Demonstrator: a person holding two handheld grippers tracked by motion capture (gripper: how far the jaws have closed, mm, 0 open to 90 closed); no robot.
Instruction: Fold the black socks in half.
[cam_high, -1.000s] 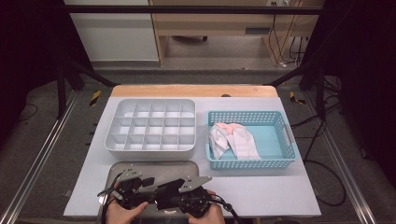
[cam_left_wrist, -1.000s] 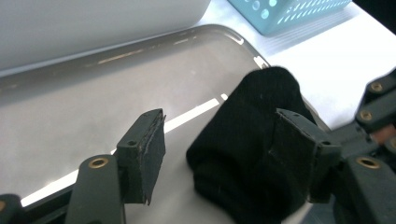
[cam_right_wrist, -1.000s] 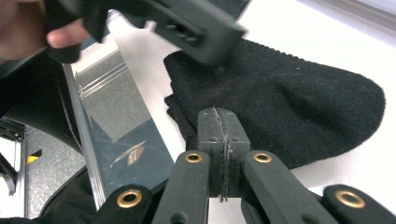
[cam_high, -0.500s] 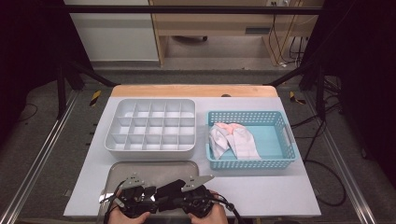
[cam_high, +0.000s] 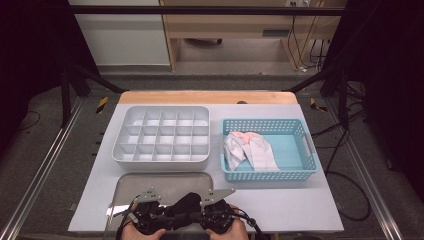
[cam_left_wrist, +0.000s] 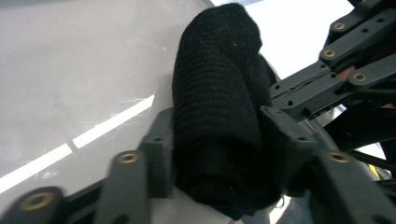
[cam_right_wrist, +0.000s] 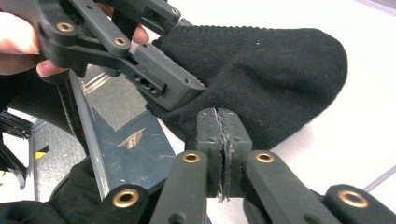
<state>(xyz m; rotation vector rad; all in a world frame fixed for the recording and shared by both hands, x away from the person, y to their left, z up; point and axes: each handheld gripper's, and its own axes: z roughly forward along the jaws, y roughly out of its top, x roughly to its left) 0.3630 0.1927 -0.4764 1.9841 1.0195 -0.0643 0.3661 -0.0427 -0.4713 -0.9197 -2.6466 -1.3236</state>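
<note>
Left gripper view: left gripper (cam_left_wrist: 219, 140) jaws clamp the bundled black sock (cam_left_wrist: 219, 102) over the metal tray (cam_high: 165, 182) at the worktop's near edge. Right gripper (cam_right_wrist: 219, 135) jaws pinch its edge. Maintain both grips; lift together toward the compartment organiser (cam_high: 162, 135).

No text, label, brand, number or sign can be read anywhere in these views.
</note>
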